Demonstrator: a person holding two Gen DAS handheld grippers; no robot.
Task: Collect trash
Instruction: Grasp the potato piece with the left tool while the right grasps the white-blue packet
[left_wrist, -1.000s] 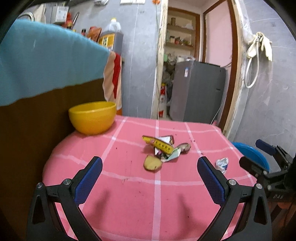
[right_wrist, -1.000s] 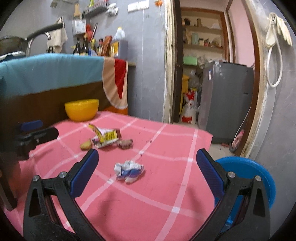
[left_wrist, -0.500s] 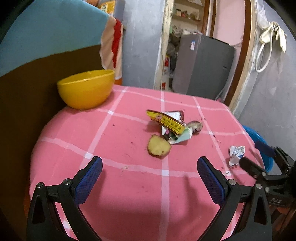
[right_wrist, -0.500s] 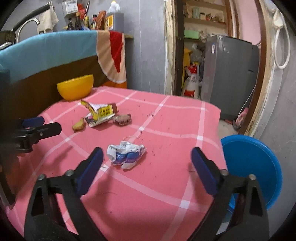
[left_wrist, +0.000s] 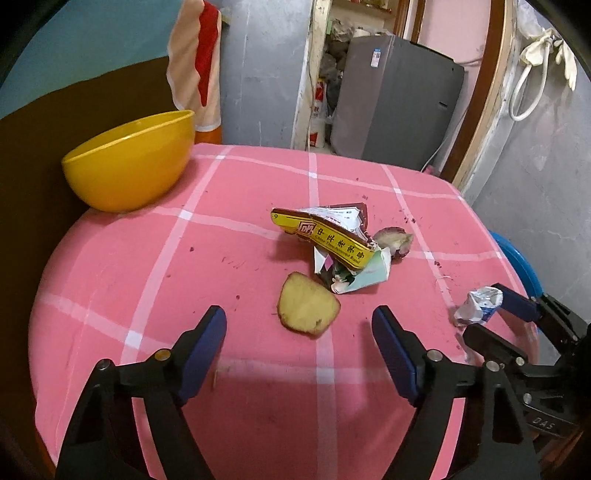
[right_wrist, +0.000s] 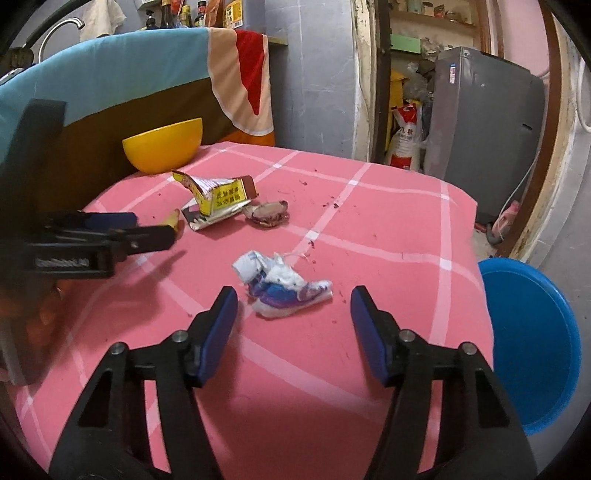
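Observation:
A potato slice (left_wrist: 308, 308) lies on the pink checked tablecloth (left_wrist: 184, 280), just ahead of my open left gripper (left_wrist: 299, 334). Beyond it are a torn yellow carton (left_wrist: 332, 240) and a brownish peel (left_wrist: 394, 240). A crumpled white and blue wrapper (right_wrist: 284, 286) lies just ahead of my open right gripper (right_wrist: 293, 314); it also shows in the left wrist view (left_wrist: 478, 308). In the right wrist view the carton (right_wrist: 218, 197), the peel (right_wrist: 267, 214) and the left gripper (right_wrist: 122, 230) are at the left. Both grippers are empty.
A yellow bowl (left_wrist: 129, 162) stands at the table's far left corner, also seen in the right wrist view (right_wrist: 164, 149). A blue basin (right_wrist: 528, 343) sits on the floor right of the table. A grey appliance (left_wrist: 395, 103) stands behind by the doorway.
Both grippers have moved forward and down toward the table. The left has closed in on the potato slice, the right on the crumpled wrapper. Both jaw gaps have narrowed somewhat.

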